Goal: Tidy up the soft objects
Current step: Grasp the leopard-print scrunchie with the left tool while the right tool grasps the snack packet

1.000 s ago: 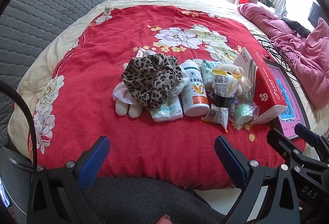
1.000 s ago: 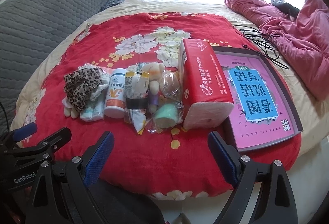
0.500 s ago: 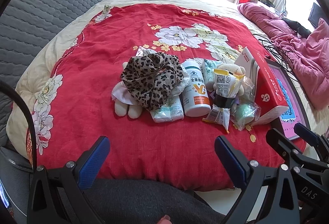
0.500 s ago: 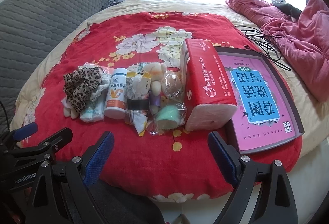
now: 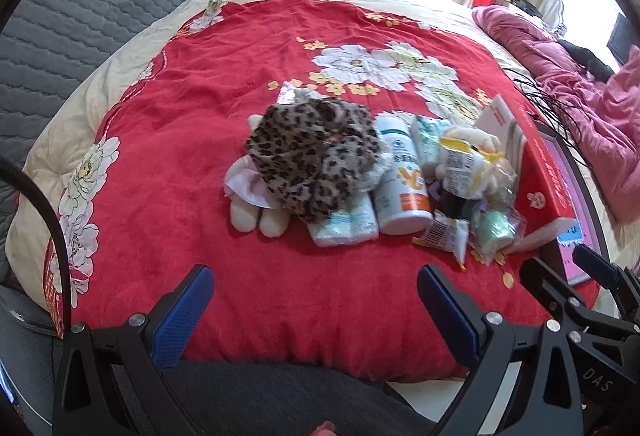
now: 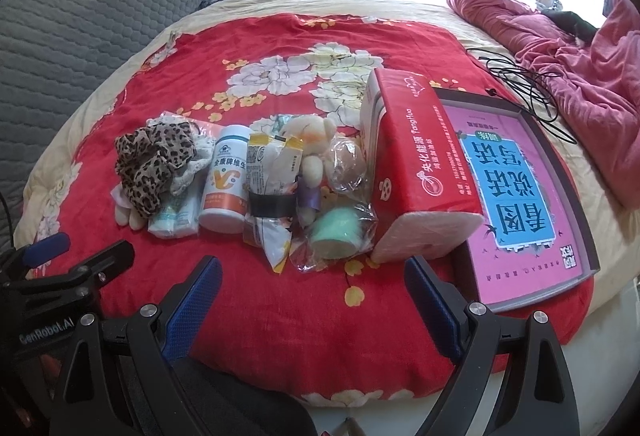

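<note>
I hold my left gripper (image 5: 312,300) and right gripper (image 6: 312,292) wide apart, with nothing in them, near the bed's edge. The soft things lie in a row on the red blanket (image 5: 180,123): the spotty cloth (image 5: 316,159) sits at the left, on a plush toy (image 5: 260,215). If I grab the cloth, I think the white bottle (image 5: 402,191) touching it could roll away.

Plush doll (image 5: 256,203) largely hidden beneath the leopard-print scrunchie (image 5: 316,163)

Red floral bedspread (image 6: 280,35), cluttered item row (image 6: 224,183)
</note>
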Tool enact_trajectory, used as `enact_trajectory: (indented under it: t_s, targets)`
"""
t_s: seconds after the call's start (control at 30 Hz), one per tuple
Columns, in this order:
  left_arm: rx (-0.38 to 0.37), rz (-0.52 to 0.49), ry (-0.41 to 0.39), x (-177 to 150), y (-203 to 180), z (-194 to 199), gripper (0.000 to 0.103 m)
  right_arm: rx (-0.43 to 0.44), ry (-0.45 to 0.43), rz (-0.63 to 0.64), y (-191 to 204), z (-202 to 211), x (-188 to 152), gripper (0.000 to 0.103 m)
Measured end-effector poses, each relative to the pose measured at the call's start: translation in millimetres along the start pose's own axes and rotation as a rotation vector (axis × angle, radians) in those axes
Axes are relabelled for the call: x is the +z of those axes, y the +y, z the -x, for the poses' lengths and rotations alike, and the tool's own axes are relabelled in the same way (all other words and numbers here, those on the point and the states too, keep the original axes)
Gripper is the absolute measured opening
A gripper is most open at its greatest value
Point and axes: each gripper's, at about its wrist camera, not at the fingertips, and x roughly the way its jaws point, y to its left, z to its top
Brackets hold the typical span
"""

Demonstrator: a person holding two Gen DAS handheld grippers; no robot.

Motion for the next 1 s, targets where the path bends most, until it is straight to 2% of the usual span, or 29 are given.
enact_trajectory:
  t_s: [0.33, 0.67, 0.93, 1.0]
  targets:
    - [-0.02, 0.065, 0.026, 29, 27, -25, 0.102, -0.002, 0.027, -0.018, -5, -23, 9, 0.093]
    - [-0.002, 0.014, 0.009, 65, 22, -47, 0.099, 0.007, 0.024, -0.022, -1, -41, 28, 0.093]
    - [-0.067, 0.02, 0.046, 69, 29, -66, 0.078, 0.026, 0.001, -0.023, 21, -60, 43, 0.093]
    - [-0.081, 0.019, 0.048, 69, 29, -68, 0.069, 0.028, -0.004, -0.033, 24, -64, 45, 0.093]
